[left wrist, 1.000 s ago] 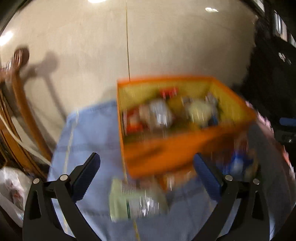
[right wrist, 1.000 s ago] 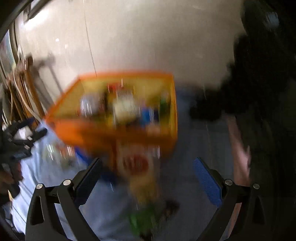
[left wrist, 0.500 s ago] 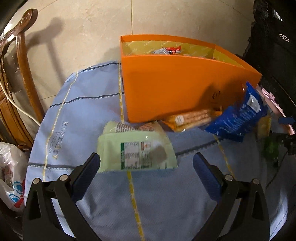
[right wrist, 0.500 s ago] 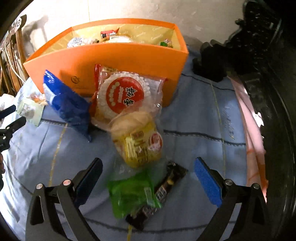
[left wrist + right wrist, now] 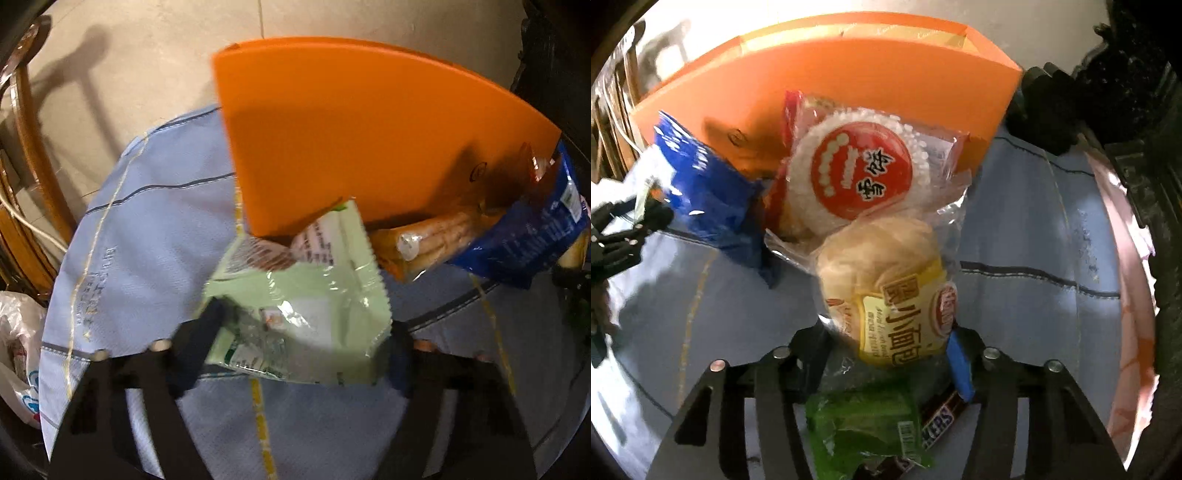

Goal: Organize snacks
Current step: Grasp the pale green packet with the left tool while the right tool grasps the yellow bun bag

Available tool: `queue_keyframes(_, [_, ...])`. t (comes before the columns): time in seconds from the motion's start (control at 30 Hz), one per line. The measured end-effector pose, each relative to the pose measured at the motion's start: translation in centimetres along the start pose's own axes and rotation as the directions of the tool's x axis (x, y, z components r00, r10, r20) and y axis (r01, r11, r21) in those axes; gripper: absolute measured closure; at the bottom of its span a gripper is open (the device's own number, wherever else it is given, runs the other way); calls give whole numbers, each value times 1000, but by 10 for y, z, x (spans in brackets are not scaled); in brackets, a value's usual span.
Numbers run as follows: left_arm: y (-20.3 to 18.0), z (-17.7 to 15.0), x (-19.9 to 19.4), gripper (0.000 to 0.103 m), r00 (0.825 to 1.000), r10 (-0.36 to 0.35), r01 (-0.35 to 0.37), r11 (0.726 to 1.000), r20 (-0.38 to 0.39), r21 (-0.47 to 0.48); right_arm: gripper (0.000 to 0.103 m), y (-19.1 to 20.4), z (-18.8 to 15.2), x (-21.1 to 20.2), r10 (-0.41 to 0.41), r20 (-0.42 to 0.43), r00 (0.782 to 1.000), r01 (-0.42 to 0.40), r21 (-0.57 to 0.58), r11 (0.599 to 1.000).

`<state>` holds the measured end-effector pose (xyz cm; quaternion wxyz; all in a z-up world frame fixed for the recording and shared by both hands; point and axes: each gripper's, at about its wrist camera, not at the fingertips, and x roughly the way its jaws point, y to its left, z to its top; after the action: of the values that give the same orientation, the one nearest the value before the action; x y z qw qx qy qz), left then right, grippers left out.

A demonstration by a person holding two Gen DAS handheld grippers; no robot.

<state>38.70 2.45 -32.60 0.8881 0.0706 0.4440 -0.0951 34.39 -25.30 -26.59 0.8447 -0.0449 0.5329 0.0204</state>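
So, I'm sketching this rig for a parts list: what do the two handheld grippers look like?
Both look alike. The left gripper has black angular finger arms with cut-out slots, small round silver fasteners along the top and dark blue pads at the tips. The right gripper shows the same black slotted frame, four shiny round fasteners and a brighter blue pad. No cables, markings or sleeves show.

Bright orange on the box (image 5: 351, 122), plain all over. Pale green on the packet (image 5: 317, 295) with a white label, deep blue on the bag (image 5: 532, 240), orange-brown on the stick pack (image 5: 436, 236), light blue with thin dark lines and a yellow stripe on the cloth (image 5: 147, 229). Red circle with white dots on the round cake pack (image 5: 860, 170), yellow with a red badge on the bread bag (image 5: 901, 295), bright green on the wrapper (image 5: 864, 424), brown on the bar (image 5: 942, 417).
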Motion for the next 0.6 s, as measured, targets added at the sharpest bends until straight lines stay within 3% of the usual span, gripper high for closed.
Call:
queue_keyframes(0.33, [22, -14, -39, 70, 993, -73, 77, 996, 96, -39, 49, -8, -16, -36, 46, 96, 994, -54, 78, 995])
queue_keyframes(0.6, [35, -19, -83, 74, 963, -154, 169, 984, 220, -51, 49, -8, -29, -59, 50, 133, 990, -63, 99, 993])
